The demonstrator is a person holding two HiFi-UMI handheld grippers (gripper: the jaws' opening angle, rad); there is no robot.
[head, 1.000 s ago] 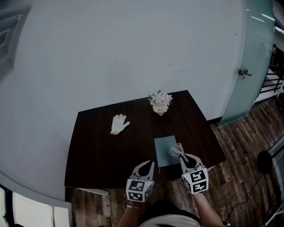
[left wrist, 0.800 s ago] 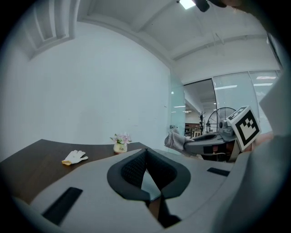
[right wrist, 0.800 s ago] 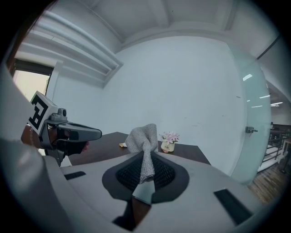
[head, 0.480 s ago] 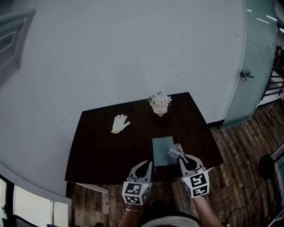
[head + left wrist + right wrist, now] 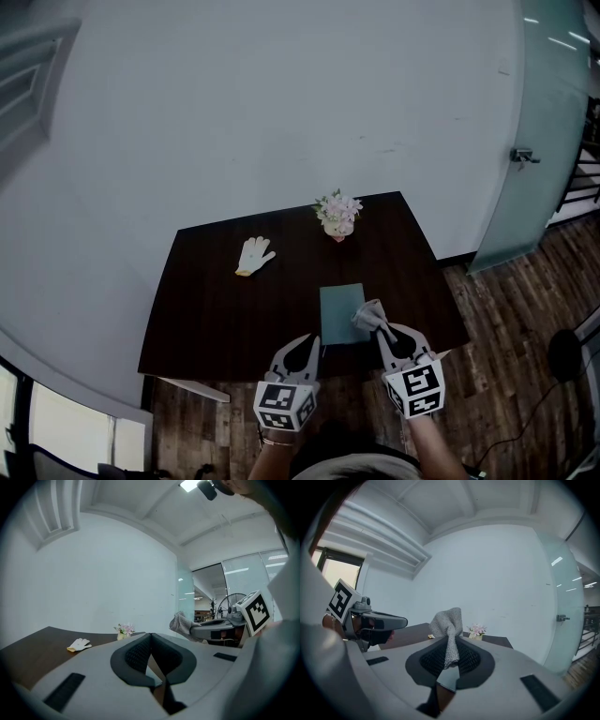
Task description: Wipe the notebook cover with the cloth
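Note:
A grey-green notebook [image 5: 340, 313] lies flat near the front edge of the dark table [image 5: 206, 309]. My right gripper [image 5: 376, 324] is shut on a grey cloth [image 5: 368, 315], which bunches up above the jaws [image 5: 447, 623] and hangs over the notebook's right edge. My left gripper [image 5: 308, 343] hovers at the table's front edge, just left of the notebook, with its jaws shut on nothing [image 5: 150, 637]. From the left gripper view the cloth [image 5: 181, 623] and the right gripper show at the right.
A white glove [image 5: 252, 255] lies at the table's back left. A small pot of pink flowers [image 5: 338, 216] stands at the back edge. A white wall rises behind the table, a glass door [image 5: 530, 141] stands at the right, and wood flooring surrounds the table.
Both grippers have drifted slightly toward the notebook's near edge, and the view has shifted a little. The cloth stays held in the right gripper.

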